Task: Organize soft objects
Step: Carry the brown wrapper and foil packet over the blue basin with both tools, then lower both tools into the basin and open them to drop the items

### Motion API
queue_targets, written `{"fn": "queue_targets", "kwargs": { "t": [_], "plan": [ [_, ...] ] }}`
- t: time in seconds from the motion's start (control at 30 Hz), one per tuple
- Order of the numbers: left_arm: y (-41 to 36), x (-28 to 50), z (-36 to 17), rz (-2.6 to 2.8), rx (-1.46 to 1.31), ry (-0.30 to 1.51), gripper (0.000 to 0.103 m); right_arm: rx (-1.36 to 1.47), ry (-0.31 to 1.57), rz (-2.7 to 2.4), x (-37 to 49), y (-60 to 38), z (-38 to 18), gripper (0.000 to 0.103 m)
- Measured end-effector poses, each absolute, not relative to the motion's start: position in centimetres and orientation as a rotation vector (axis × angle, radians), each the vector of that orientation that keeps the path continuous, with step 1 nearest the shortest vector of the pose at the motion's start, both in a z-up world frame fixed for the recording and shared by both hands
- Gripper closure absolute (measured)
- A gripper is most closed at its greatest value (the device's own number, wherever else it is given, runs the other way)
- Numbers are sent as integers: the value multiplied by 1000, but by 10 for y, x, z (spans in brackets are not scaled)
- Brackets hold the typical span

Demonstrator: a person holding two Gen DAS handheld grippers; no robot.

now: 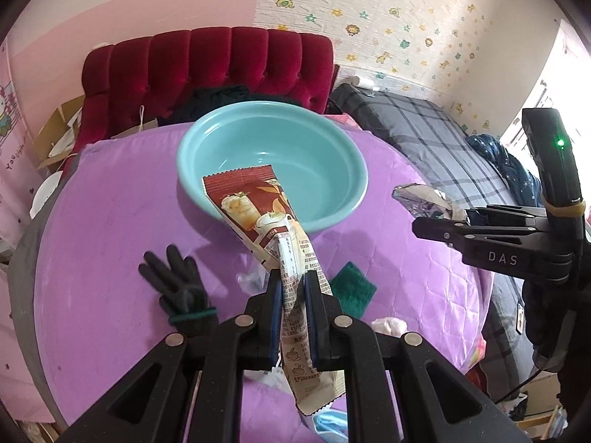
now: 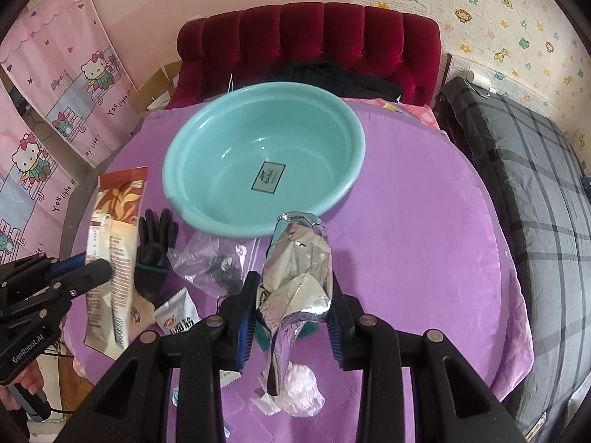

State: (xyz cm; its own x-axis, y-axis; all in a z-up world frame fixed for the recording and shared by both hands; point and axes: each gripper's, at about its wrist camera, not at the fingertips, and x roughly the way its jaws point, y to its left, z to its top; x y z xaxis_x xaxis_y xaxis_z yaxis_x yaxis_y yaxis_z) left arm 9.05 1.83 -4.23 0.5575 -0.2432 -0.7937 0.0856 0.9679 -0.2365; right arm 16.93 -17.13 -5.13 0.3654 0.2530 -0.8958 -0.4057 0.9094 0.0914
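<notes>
Two grippers each hold a wrapper near a teal basin on a purple cloth.

Left wrist view: the left gripper is clenched on a red-and-cream drink packet, whose top reaches over the basin's near rim at 12 o'clock. A black glove lies at 9 o'clock, a green scrub pad at 3 o'clock. Right wrist view: the right gripper grips a crumpled foil wrapper just short of the basin; a clear plastic bag lies at 10 o'clock, and the left gripper enters at 9 o'clock.
</notes>
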Motion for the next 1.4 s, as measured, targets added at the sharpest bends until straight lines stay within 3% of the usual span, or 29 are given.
{"fn": "queue_targets", "kwargs": {
  "t": [0.87, 1.4],
  "plan": [
    [15, 193, -37, -236, -126, 955, 91, -122, 1138, 475, 263, -127, -46, 66],
    [27, 260, -67, -240, -142, 986, 91, -87, 1151, 464, 329, -97, -81, 66]
  ]
}}
